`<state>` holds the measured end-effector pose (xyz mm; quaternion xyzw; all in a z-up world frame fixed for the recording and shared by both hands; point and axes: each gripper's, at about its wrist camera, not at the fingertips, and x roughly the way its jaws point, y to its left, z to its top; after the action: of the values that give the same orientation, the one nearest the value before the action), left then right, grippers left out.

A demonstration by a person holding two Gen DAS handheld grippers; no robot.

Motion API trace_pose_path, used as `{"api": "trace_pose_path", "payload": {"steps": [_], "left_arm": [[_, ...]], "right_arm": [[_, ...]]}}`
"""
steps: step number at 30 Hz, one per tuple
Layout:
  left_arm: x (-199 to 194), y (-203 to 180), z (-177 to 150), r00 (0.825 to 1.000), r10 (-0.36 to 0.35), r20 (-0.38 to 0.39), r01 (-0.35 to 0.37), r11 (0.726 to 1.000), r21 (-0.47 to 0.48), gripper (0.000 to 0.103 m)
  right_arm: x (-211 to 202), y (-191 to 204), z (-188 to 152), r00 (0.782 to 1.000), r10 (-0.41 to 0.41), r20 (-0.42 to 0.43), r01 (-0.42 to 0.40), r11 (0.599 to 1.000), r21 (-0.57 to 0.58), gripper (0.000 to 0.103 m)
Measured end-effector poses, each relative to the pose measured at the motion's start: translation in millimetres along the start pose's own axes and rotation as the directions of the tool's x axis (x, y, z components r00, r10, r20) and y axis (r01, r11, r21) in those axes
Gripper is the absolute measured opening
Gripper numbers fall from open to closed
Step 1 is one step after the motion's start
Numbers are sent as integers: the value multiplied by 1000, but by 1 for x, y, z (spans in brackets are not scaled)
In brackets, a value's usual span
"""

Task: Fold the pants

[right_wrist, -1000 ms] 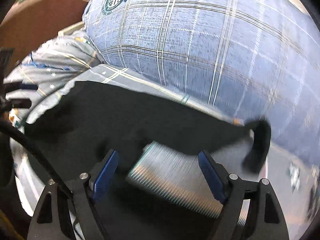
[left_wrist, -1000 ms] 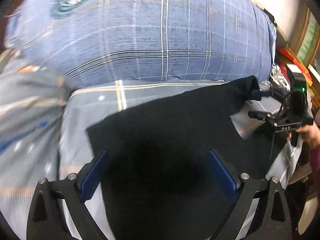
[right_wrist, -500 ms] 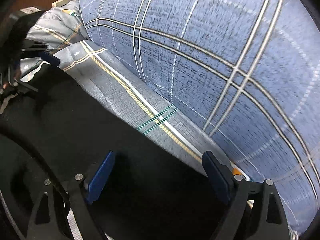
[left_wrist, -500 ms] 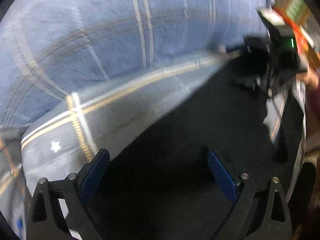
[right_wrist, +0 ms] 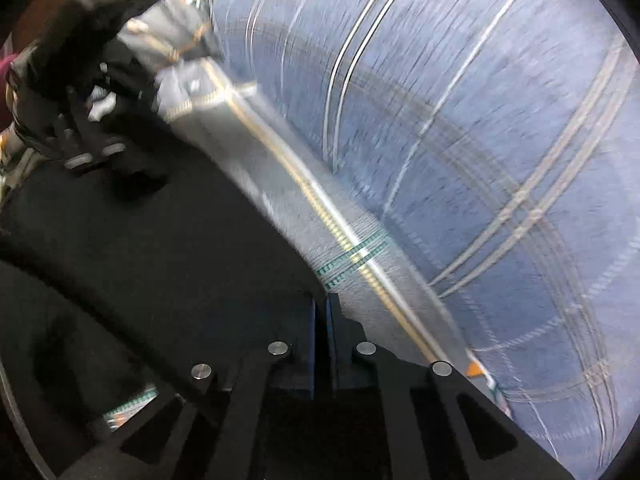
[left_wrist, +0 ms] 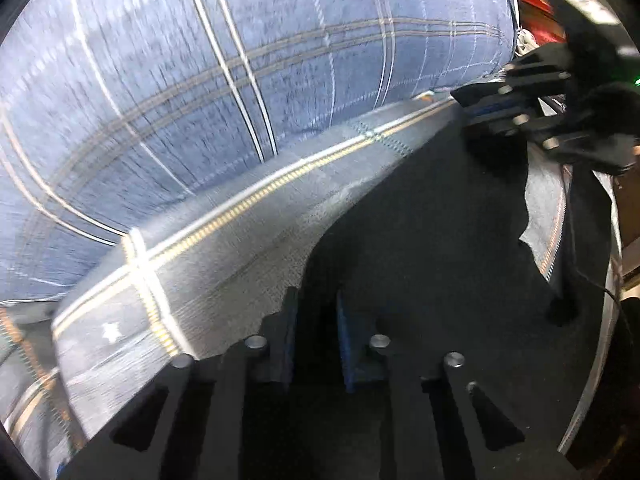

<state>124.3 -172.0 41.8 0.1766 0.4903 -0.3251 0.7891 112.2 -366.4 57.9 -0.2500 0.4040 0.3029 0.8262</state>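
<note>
The black pants point(left_wrist: 432, 232) lie spread on a grey bedsheet point(left_wrist: 240, 240); they also fill the lower left of the right wrist view point(right_wrist: 160, 248). My left gripper point(left_wrist: 316, 304) is shut on the far edge of the pants at their left corner. My right gripper point(right_wrist: 322, 304) is shut on the same far edge at the right corner. Each gripper shows in the other's view: the right one at the upper right of the left wrist view point(left_wrist: 500, 108), the left one at the upper left of the right wrist view point(right_wrist: 96, 148).
A big blue plaid pillow or duvet point(left_wrist: 240, 80) bulges right behind the pants' far edge, also in the right wrist view point(right_wrist: 460, 120). The sheet has a yellow stripe point(right_wrist: 360, 256). Red clutter point(left_wrist: 536, 0) sits at the far right.
Both grippers moved forward and down to the pants' far edge and closed on it; a second ago both were open above the cloth.
</note>
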Motion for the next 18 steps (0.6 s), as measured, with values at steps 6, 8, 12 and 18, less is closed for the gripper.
{"api": "trace_pose_path", "payload": {"steps": [6,8,12,18], "left_arm": [[-83,-46,-34,987,-18,160,16,1000,10,10],[-111,-71,-55,978,-53,201,53,999,10,10],[-130,-116,-113,973,-106,206,114,993,-28,10],[-90,-135,-175,975,-145,167,176,966,-191,10]], "right_arm": [[-97,46,-31,991,-52,123,50,999,19,4],[-129,67,-51,985,-49,165,41,998,50,4],[-159,119,-92,979,8,205,-28,995,96,5],[-116,168,-158,990,68,121,-96,965,244,5]]}}
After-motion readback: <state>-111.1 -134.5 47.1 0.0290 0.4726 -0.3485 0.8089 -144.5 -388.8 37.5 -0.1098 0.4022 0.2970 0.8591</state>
